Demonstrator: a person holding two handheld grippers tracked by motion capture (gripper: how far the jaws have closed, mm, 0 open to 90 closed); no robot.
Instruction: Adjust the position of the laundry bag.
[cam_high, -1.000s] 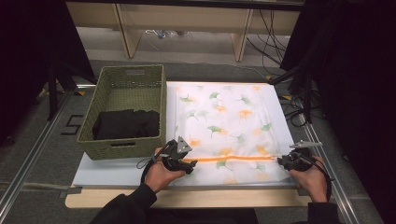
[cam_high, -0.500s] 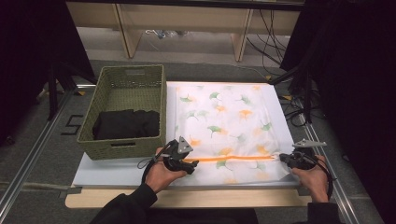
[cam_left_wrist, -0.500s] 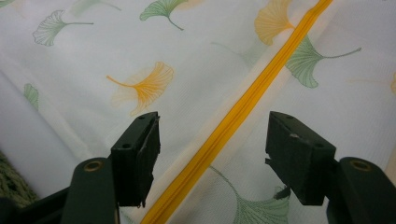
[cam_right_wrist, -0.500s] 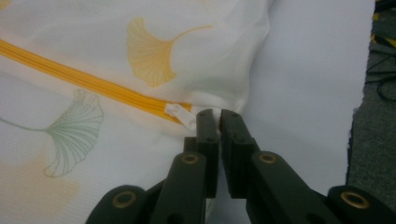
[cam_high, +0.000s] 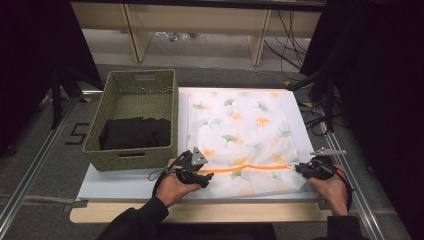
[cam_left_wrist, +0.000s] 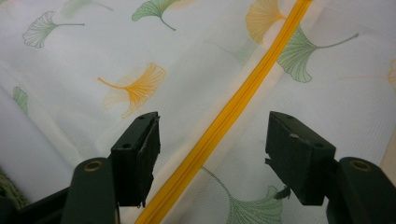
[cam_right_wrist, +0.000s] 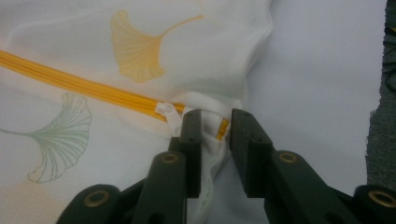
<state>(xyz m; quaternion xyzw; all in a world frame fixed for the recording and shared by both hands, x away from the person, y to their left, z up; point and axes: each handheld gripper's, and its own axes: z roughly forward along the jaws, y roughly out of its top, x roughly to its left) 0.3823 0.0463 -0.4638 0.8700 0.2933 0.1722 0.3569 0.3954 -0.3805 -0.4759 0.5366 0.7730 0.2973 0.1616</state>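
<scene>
The right gripper (cam_right_wrist: 212, 133) pinches a bunched fold of the white mesh laundry bag (cam_high: 239, 135) at the end of its orange zipper (cam_right_wrist: 84, 86), jaws narrowed onto the cloth, with the white zipper pull (cam_right_wrist: 169, 114) just beside its left jaw. Beyond that corner lies bare white table mat (cam_right_wrist: 322, 79), with open room up to the mat's right edge. The left gripper (cam_left_wrist: 212, 140) stands wide open over the bag, one jaw on each side of the zipper line, gripping nothing. In the high view the bag lies flat on the mat, its left edge just beside the green woven basket (cam_high: 112, 100), which holds a dark folded garment (cam_high: 134, 132). Both of the person's hands come in low from the near edge, the left hand (cam_high: 172, 187) by the bag's near left corner and the right hand (cam_high: 332, 187) at its near right corner.
</scene>
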